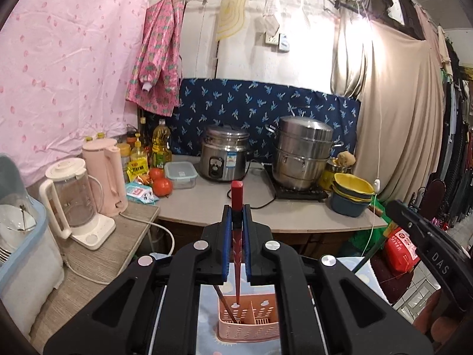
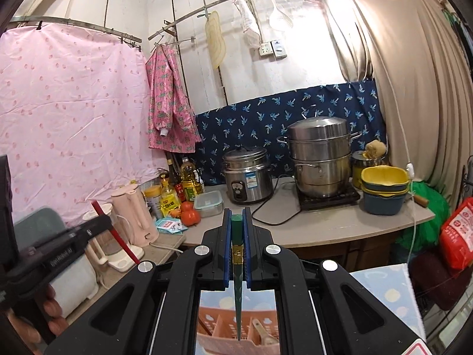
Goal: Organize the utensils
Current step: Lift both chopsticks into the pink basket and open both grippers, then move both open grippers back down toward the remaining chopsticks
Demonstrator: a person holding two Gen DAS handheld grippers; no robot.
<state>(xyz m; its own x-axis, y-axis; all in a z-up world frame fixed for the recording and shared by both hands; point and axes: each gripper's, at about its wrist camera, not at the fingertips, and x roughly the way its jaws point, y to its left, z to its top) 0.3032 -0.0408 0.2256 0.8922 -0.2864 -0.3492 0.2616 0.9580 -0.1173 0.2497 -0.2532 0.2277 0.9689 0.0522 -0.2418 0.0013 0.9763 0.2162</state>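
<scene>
The left hand-held gripper [image 1: 236, 216] is clamped on a red chopstick [image 1: 236, 195], its thin tip hanging toward 6 o'clock over the pink utensil basket [image 1: 248, 328] — a dark chopstick [image 1: 226, 304] already leans in the basket's left compartment. The right hand-held gripper [image 2: 236, 224] is clamped on a green chopstick [image 2: 237, 281], tip down above the same basket [image 2: 224, 328], where a pale spoon [image 2: 263, 332] lies at about 5 o'clock of the tip. Beyond, at 12 o'clock, the table [image 1: 207, 207] carries a rice cooker [image 1: 224, 156] and steamer pot [image 1: 304, 153].
</scene>
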